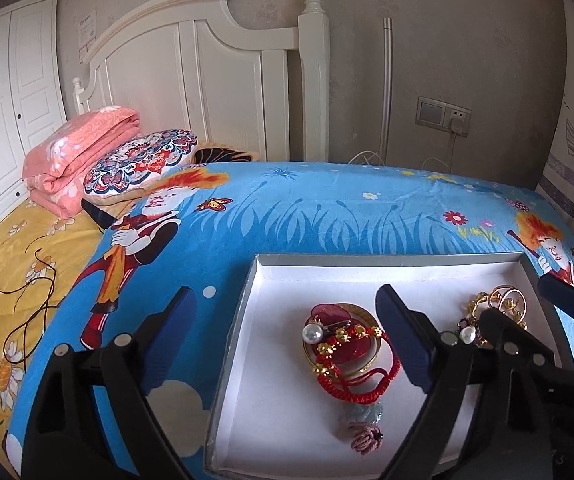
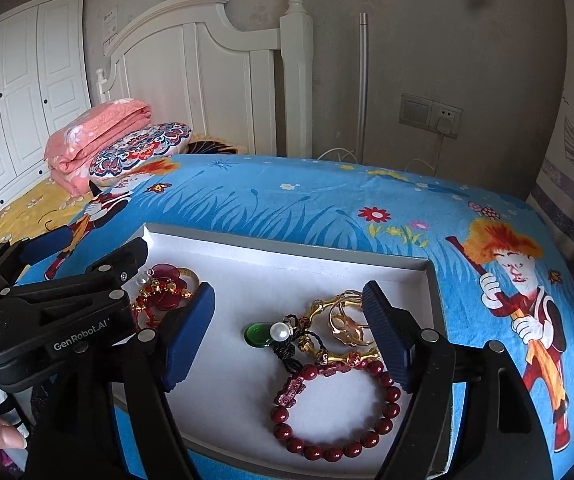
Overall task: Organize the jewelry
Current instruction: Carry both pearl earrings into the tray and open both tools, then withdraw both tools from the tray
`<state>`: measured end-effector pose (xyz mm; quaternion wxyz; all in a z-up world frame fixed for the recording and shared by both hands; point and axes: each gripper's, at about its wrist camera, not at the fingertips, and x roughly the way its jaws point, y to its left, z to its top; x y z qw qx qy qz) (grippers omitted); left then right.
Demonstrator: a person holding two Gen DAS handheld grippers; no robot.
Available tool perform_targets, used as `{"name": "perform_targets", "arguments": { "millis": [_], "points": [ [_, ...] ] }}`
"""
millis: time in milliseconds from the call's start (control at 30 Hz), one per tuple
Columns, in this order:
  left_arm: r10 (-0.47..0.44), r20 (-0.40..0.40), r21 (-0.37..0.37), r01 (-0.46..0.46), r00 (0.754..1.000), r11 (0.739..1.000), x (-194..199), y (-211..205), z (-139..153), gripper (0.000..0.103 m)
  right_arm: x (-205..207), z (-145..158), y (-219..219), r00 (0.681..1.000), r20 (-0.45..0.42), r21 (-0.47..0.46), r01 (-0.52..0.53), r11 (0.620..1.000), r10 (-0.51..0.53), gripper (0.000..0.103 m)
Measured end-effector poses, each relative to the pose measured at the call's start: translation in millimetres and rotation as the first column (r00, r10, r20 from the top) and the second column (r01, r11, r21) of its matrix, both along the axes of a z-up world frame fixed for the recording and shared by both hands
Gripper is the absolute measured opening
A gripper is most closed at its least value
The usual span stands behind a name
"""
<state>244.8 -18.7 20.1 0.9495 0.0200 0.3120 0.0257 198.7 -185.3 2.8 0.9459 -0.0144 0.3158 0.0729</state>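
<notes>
A white shallow box lies on the blue cartoon blanket. Its left part holds a red knotted cord bracelet, a gold bangle with a pearl and a pink tassel. Its right part holds a dark red bead bracelet, gold rings, a green stone and a pearl. My left gripper is open and empty, straddling the box's left wall. My right gripper is open and empty over the right pile.
A thin brown cord lies on the yellow sheet at left. A folded pink quilt and a patterned pillow sit by the white headboard. A wall socket with a charger is behind the bed.
</notes>
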Motion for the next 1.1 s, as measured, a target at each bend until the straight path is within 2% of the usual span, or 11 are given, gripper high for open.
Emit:
{"name": "perform_targets", "arguments": {
  "millis": [67, 300, 400, 500, 567, 700, 867, 1100],
  "points": [
    [0.008, 0.009, 0.005, -0.008, 1.000, 1.000, -4, 2, 8, 0.098, -4, 8, -3, 1.000, 0.013, -0.006, 0.019, 1.000, -0.019, 0.084],
    [-0.010, 0.016, -0.017, 0.010, 1.000, 1.000, -26, 0, 27, 0.098, -26, 25, -15, 0.996, 0.022, 0.009, 0.091, 0.996, -0.091, 0.084],
    [-0.029, 0.042, 0.007, 0.029, 0.999, 1.000, -42, -9, 29, 0.098, -40, 27, -20, 0.993, 0.049, 0.026, 0.104, 0.994, -0.105, 0.084],
    [-0.018, 0.083, 0.057, 0.014, 0.996, 0.998, -58, -18, 29, 0.098, -51, 26, -24, 0.991, 0.069, 0.014, 0.111, 0.994, -0.112, 0.084],
    [-0.026, 0.103, 0.062, 0.019, 0.994, 0.998, -68, -21, 30, 0.098, -57, 25, -27, 0.991, 0.069, -0.003, 0.116, 0.993, -0.115, 0.084],
    [-0.026, 0.090, 0.009, 0.025, 0.996, 1.000, -78, -17, 30, 0.098, -67, 23, -28, 0.994, 0.048, -0.019, 0.103, 0.994, -0.102, 0.084],
    [-0.041, 0.055, 0.020, 0.040, 0.998, 0.999, -81, -20, 25, 0.098, -74, 22, -24, 0.994, 0.033, -0.053, 0.103, 0.993, -0.101, 0.084],
    [-0.030, 0.050, 0.006, 0.030, 0.998, 1.000, -81, -14, 25, 0.098, -72, 21, -26, 0.991, 0.025, -0.033, 0.131, 0.991, -0.131, 0.084]
  ]
}}
